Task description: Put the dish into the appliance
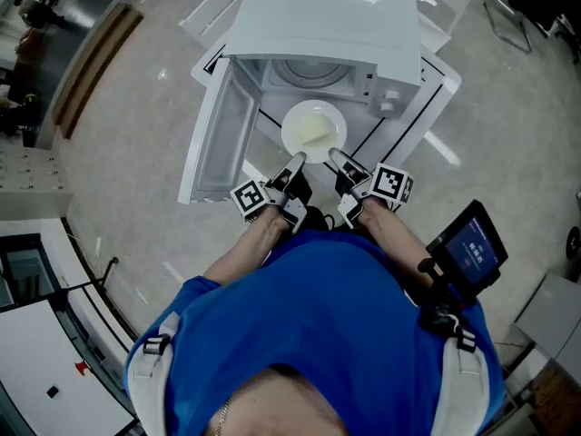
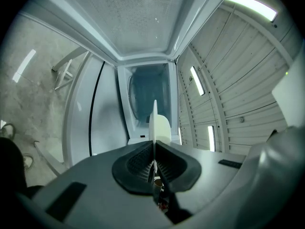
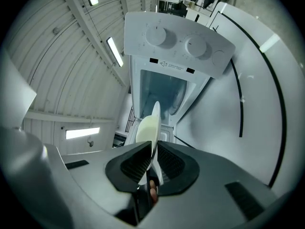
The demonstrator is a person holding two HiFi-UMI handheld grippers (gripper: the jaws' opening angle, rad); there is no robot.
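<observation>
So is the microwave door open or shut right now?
Open. The door is swung wide out from the microwave, and the turntable inside shows through the opening.

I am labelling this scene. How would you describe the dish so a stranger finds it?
Find the white microwave, door open. Before its opening is a round pale plate, the only dish, pinched by the left hand-held gripper and the right hand-held gripper.
</observation>
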